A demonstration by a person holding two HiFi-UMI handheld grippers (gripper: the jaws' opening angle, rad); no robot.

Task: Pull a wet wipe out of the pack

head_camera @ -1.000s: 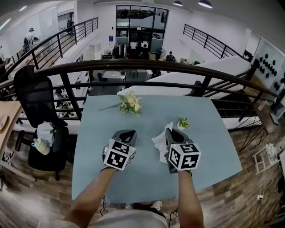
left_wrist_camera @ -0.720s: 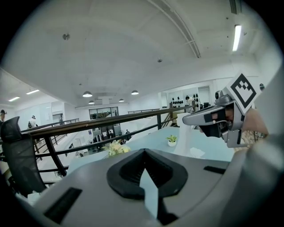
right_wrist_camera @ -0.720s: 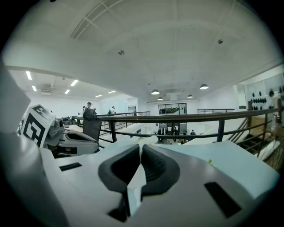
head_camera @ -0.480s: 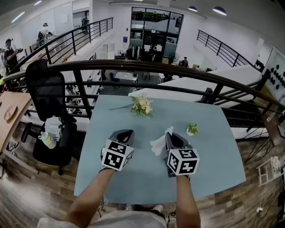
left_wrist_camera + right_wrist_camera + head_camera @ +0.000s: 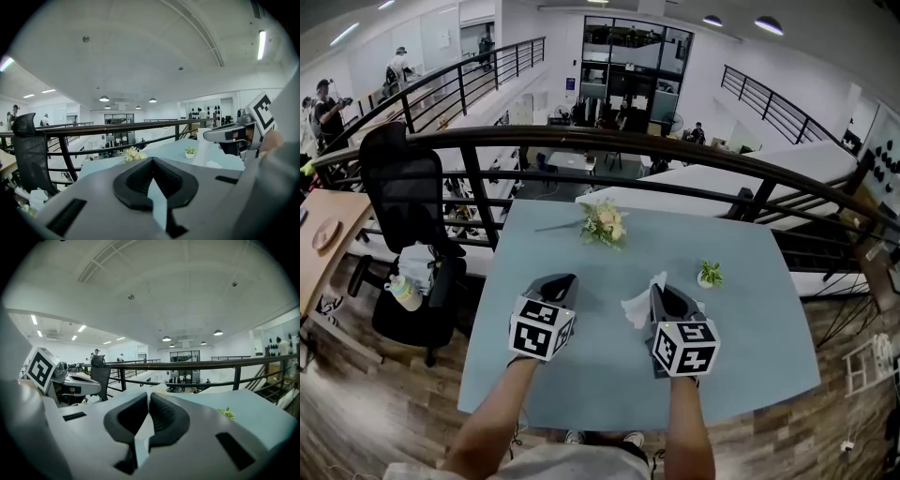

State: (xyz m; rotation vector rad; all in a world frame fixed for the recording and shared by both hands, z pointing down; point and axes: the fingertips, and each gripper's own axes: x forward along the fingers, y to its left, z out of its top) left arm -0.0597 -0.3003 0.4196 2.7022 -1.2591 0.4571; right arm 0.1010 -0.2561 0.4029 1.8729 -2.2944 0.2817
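A white wet wipe (image 5: pixel 637 307) hangs crumpled above the pale blue table (image 5: pixel 750 328), and my right gripper (image 5: pixel 656 287) is shut on it. In the right gripper view the wipe (image 5: pixel 146 427) shows as a white strip between the closed jaws of that gripper (image 5: pixel 148 393). From the left gripper view the wipe (image 5: pixel 202 150) trails down from the right gripper (image 5: pixel 234 136) to the table. My left gripper (image 5: pixel 566 279) hovers to the left of it, jaws together (image 5: pixel 153 158), with nothing in them. The pack is not visible in any view.
A small bouquet (image 5: pixel 605 225) lies at the table's far edge and a tiny potted plant (image 5: pixel 710 275) stands right of the right gripper. A dark railing (image 5: pixel 581 141) runs behind the table. A black office chair (image 5: pixel 408 197) stands off to the left.
My left gripper has drifted a little to the left, away from the right one. The right gripper still holds the wipe at much the same spot.
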